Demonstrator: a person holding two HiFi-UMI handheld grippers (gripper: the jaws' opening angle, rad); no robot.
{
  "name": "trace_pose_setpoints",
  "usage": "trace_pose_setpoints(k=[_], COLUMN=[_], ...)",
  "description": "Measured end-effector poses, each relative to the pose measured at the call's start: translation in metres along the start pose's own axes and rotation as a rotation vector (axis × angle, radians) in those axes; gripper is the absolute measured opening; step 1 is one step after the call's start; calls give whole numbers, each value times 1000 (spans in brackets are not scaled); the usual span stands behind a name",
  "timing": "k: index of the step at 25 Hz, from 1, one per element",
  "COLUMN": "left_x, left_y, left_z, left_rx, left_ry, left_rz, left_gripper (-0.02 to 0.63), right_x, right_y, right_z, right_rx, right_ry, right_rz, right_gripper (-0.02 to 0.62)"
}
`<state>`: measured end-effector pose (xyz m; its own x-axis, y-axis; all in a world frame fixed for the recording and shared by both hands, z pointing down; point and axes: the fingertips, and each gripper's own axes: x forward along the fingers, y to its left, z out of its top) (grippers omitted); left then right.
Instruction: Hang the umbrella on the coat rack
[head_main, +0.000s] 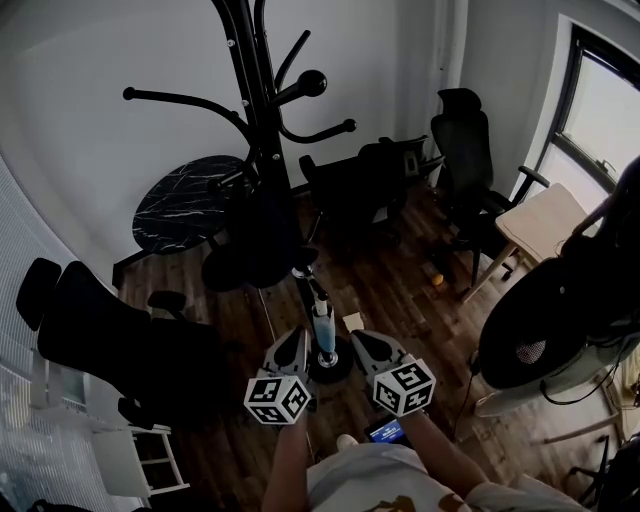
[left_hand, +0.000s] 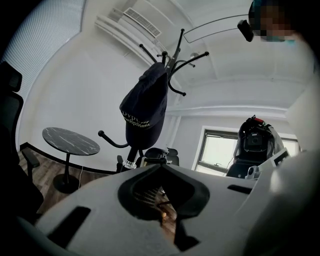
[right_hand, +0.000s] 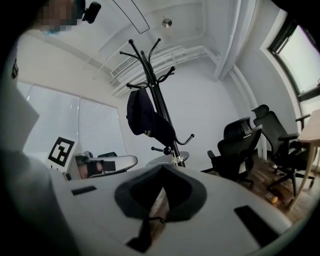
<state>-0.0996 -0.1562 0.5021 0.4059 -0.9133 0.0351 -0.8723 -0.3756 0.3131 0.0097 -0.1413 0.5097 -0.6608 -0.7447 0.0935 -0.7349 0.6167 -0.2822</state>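
Left gripper (left_hand: 161, 168): jaws closed tip to tip with nothing between them; only floor shows through the hollow behind the tips. Right gripper (right_hand: 161, 170): same condition, closed and empty. In the head view both grippers sit low at centre, side by side. The umbrella (head_main: 323, 336) is on the floor (head_main: 400, 280) between and just beyond them, held by neither. Its pale-blue middle is clear, but its dark ends merge with the floor, and whether it stands or lies cannot be told. Neither gripper view shows it. The rack (head_main: 262, 120) stands beyond, with a dark cap (left_hand: 145, 107) hanging on it and several hooks free. A round table (head_main: 185, 200) is left of the rack and chairs (head_main: 465, 170) are to its right. A strip of floor separates umbrella and rack.
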Motion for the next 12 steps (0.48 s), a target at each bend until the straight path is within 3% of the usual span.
trace_pose_setpoints(k=[12], left_x=[-9], left_y=[18], left_z=[-1], left_rx=[-33], left_ry=[-4], left_rz=[11], left_gripper=[20], right_x=[8], right_y=[2], right_z=[-12], right_rx=[28], right_ry=[22], right_rz=[-21], right_gripper=[11])
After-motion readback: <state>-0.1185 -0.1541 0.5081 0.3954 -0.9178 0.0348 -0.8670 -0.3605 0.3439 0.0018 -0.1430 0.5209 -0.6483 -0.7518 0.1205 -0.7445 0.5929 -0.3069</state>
